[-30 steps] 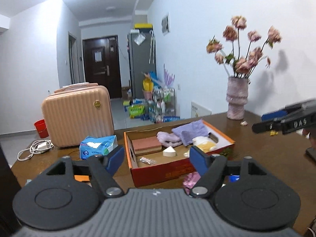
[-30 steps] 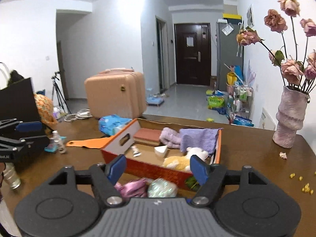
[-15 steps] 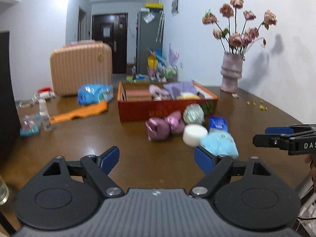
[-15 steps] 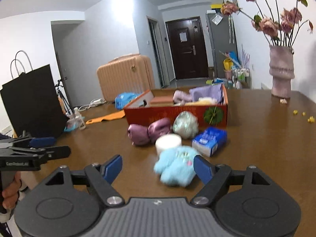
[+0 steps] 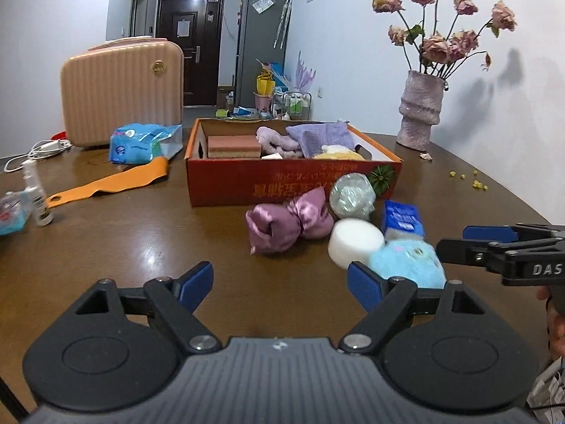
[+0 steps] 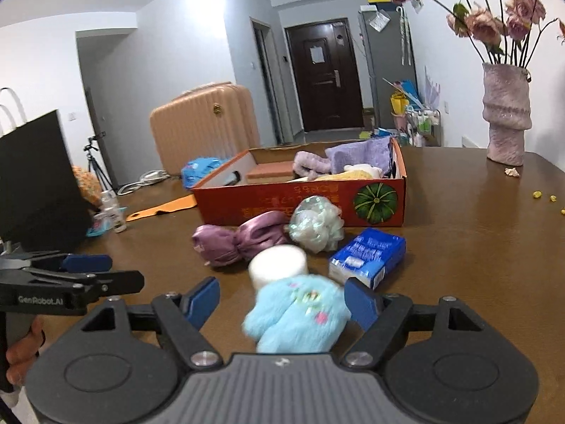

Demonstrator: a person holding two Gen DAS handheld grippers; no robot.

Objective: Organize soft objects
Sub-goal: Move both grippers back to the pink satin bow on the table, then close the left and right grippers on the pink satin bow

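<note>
Fingers [image 6: 206, 298] bracket blue plush [image 6: 296, 318]; left gripper [image 6: 102, 277] reads "GenRobot.AI".

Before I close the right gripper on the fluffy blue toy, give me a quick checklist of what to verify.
1. Right gripper jaws open: ok, pads apart.
2. Blue plush toy between the right pads: ok, not yet pressed.
3. White round sponge clear of the grip: not ok, it sits right against the toy's far side.
4. Left gripper empty: ok, open over bare table.
5. Orange box has room: cannot tell, its visible part already holds cloths and a sponge.
</note>
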